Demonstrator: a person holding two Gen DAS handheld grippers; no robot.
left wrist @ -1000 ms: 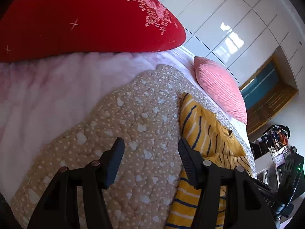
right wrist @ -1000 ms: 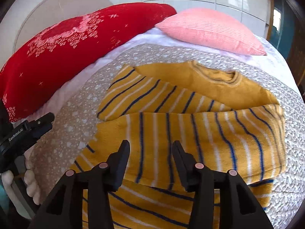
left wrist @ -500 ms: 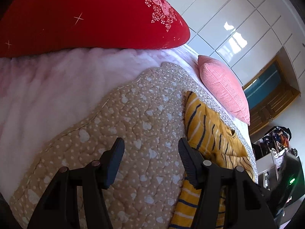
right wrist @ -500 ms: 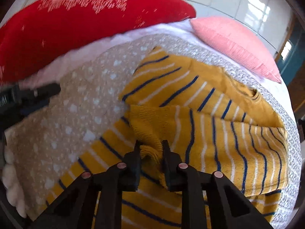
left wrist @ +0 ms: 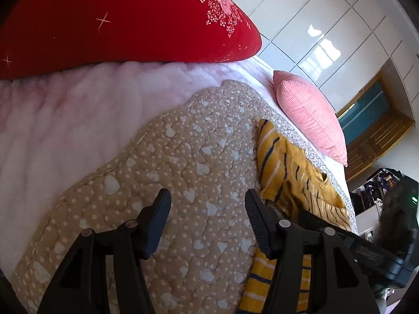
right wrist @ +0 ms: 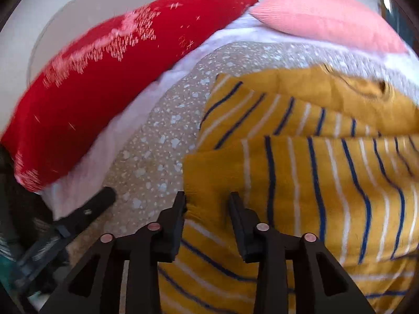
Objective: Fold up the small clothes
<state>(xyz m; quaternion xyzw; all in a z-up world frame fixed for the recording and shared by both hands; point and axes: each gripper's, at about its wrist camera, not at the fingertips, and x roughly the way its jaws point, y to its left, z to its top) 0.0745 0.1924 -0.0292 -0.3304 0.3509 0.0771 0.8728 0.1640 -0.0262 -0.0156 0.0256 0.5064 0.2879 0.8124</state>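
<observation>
A bedroom with glossy white wardrobe doors (left wrist: pixel 322 34) behind the bed; on the bed lies a fluffy pale blanket (left wrist: pixel 65 120), and over it a beige quilted mat (left wrist: pixel 199 172) dotted with white hearts, which serves as the folding ground. A big red pillow (left wrist: pixel 117 21) and a smaller pink cushion (left wrist: pixel 309 115) sit at the head end, well clear of the work.

The small garment, a mustard sweater (right wrist: pixel 314 172) with navy and white stripes, lies on the mat with one sleeve folded across its chest. The right gripper (right wrist: pixel 208 206) has its jaws partly closed, with the knit cuff end of that sleeve bunched between them, raised a little off the body. That grip likely serves to carry or settle the sleeve into its fold. Whether the jaws truly pinch the cloth or only bracket it is hard to judge, as the frame is smeared by motion.

The left gripper (left wrist: pixel 208 204) hovers over bare mat just beside the sweater's edge, jaws wide apart and holding nothing, probably waiting to pin or take a corner.

The sweater's hem is cut off below both views, and the far sleeve cannot be made out.
</observation>
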